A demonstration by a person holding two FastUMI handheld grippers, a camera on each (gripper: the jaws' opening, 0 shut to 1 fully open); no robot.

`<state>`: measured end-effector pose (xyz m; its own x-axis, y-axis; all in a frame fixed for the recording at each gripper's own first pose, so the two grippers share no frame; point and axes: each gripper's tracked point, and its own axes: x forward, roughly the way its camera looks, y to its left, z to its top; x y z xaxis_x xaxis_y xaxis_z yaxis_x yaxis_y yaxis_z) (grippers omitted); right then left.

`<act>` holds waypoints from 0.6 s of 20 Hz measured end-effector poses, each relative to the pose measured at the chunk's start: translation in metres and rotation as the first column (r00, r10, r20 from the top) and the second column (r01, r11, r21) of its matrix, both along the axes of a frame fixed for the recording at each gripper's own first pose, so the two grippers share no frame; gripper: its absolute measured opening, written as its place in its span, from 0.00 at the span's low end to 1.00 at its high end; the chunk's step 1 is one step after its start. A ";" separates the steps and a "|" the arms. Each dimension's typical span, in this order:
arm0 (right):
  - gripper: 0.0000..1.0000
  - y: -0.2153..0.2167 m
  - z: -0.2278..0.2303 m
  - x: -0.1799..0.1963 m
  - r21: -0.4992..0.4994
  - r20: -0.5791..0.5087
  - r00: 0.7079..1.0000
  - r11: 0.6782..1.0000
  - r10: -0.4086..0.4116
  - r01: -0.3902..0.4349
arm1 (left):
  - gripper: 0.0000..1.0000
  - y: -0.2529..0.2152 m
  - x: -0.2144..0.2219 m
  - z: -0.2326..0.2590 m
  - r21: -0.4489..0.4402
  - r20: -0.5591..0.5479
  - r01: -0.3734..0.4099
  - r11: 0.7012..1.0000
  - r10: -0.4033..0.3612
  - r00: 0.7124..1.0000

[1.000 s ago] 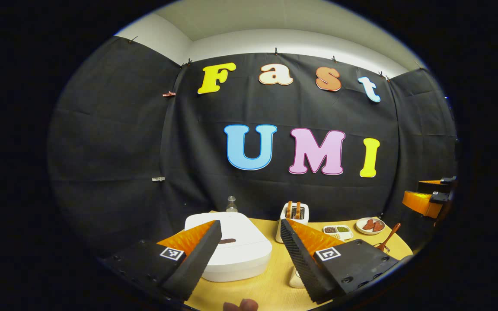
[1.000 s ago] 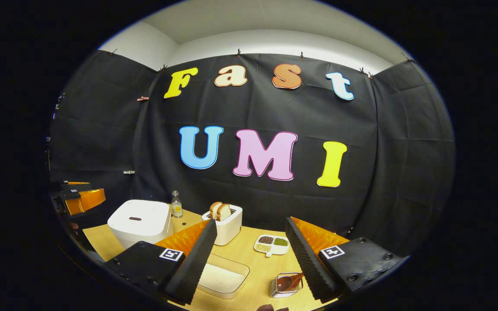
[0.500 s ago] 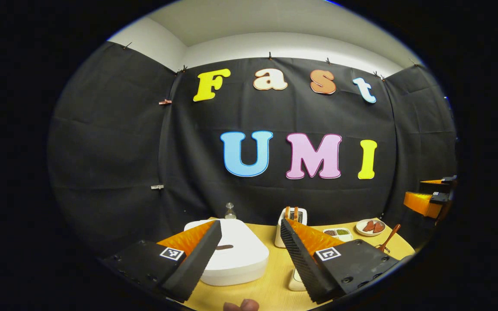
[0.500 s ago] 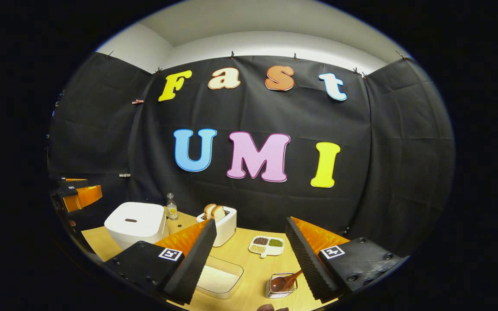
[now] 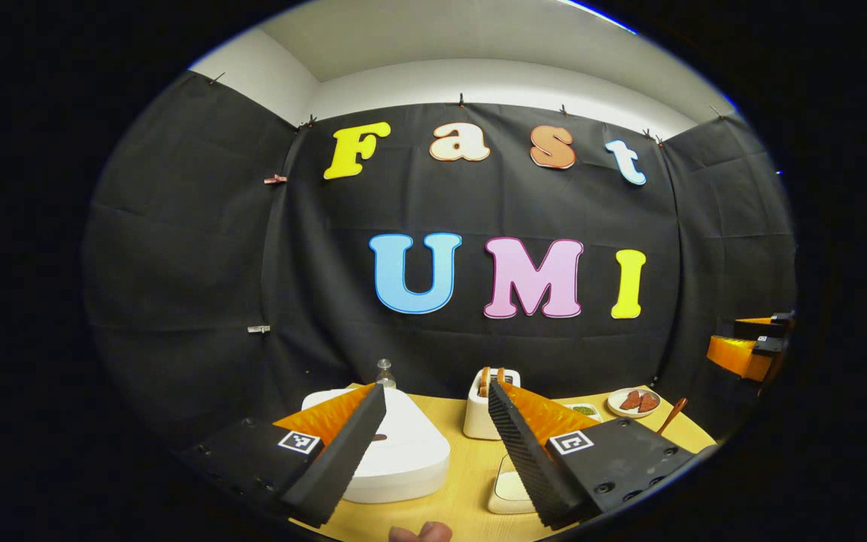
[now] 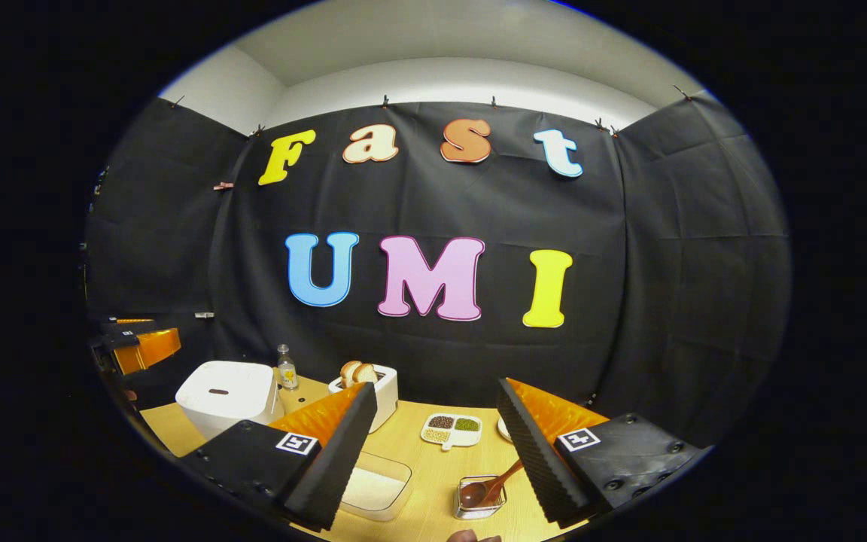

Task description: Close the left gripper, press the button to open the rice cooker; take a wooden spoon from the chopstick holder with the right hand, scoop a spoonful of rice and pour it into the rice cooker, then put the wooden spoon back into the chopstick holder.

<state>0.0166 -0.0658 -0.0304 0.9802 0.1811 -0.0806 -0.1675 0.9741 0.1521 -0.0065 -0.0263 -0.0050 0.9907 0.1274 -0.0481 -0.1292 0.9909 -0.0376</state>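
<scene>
In the left gripper view, the left gripper (image 5: 433,395) is sitting at the bottom centre with its jaws spread apart, gripping nothing. The white rice cooker (image 5: 396,452), lid down, is lying behind its left finger on the wooden table (image 5: 471,489).

In the right gripper view, the right gripper (image 6: 437,395) is likewise hanging spread and empty at the bottom centre. The wooden spoon (image 6: 486,488) is leaning in the chopstick holder (image 6: 480,503) between the fingers, the rice container (image 6: 377,489) just left, the rice cooker (image 6: 226,388) at lower left.
</scene>
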 end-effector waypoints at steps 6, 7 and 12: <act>1.00 -0.027 -0.007 -0.001 0.006 -0.011 0.999 0.999 -0.044 0.044 | 0.95 -0.013 0.006 0.007 0.022 0.014 0.028 0.999 -0.028 1.000; 0.99 -0.031 -0.008 -0.001 0.008 -0.012 0.999 0.999 -0.048 0.048 | 0.95 -0.016 0.008 0.007 0.027 0.015 0.034 0.999 -0.034 0.999; 0.99 -0.037 -0.009 -0.001 0.002 -0.009 0.998 0.998 -0.058 0.058 | 0.95 -0.023 0.009 0.014 0.064 0.027 0.048 0.997 -0.050 0.998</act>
